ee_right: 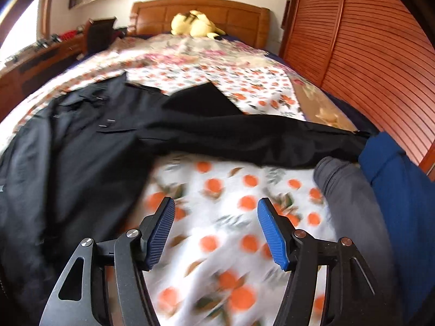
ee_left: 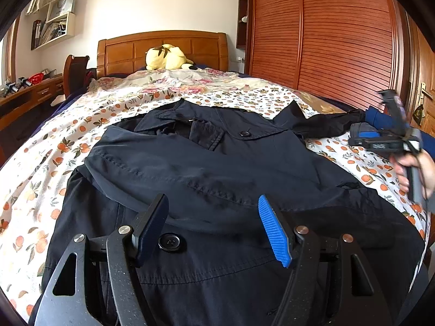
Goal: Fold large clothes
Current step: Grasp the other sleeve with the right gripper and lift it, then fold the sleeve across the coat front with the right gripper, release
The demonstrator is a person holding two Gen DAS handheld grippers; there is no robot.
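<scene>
Where the bed [ee_left: 40,163] is covered by an orange-print sheet [ee_right: 217,244], a dark navy coat [ee_left: 217,168] is laid flat across it, collar toward the wooden headboard [ee_left: 163,46]. One sleeve is folded across the chest in the left wrist view; the other sleeve [ee_right: 244,138] is stretched out sideways over the sheet toward the louvred wardrobe [ee_right: 367,54].

The left hand-held gripper [ee_left: 213,228] is positioned low over the lower front of the coat, jaws set well apart, with nothing clamped between them; a large button [ee_left: 170,242] is seen just beside its left finger.

The right hand-held gripper [ee_right: 216,233] is held above bare sheet, beside the coat body, jaws parted and empty. The right wrist view is motion-blurred. A yellow plush toy [ee_left: 167,57] is placed against the headboard.
</scene>
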